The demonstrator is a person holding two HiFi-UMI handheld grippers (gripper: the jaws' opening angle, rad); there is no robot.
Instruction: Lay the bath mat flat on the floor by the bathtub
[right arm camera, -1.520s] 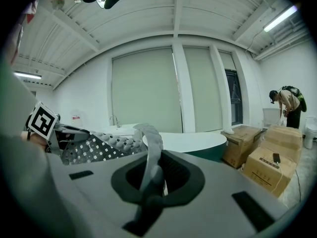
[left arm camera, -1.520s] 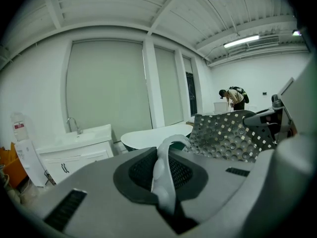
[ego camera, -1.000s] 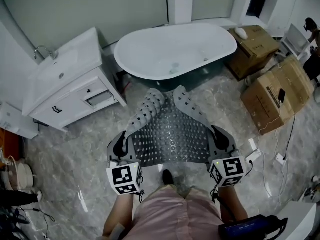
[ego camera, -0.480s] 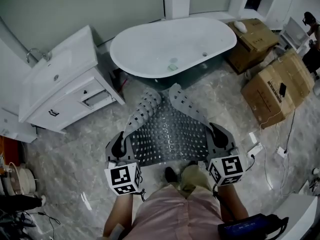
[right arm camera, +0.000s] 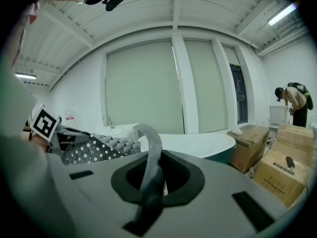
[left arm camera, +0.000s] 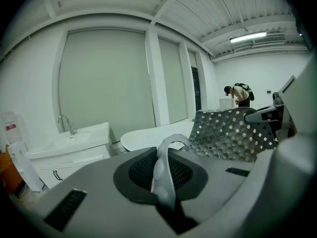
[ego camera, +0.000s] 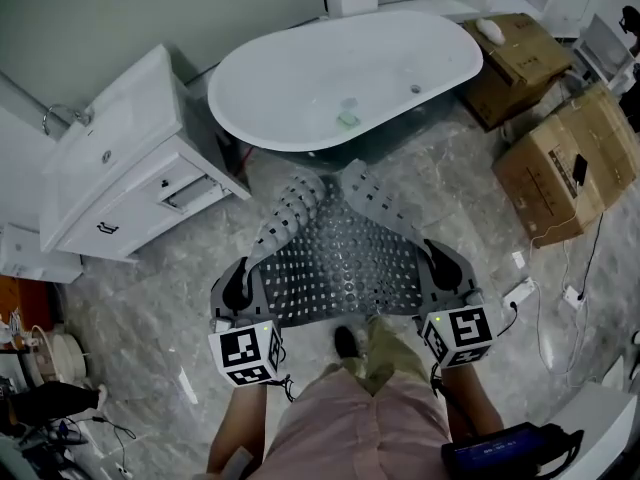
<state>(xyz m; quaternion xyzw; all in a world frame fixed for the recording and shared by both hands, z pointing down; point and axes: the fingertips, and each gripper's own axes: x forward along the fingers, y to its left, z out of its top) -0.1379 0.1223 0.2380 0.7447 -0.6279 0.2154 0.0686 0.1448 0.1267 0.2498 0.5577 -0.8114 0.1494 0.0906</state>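
Both grippers are clamping the bath mat (ego camera: 345,263) by its near edge: the left gripper (ego camera: 238,286) is pinching one corner and the right gripper (ego camera: 445,270) the other, so we are stretching the sheet wide between them. In each gripper view a pale fold of mat is standing squeezed between the jaws. We are holding it spread over the floor (ego camera: 140,298), just in front of the bathtub (ego camera: 290,68), where it belongs. Its far corners are curling upward, so we judge they are needing flattening as we lower it.
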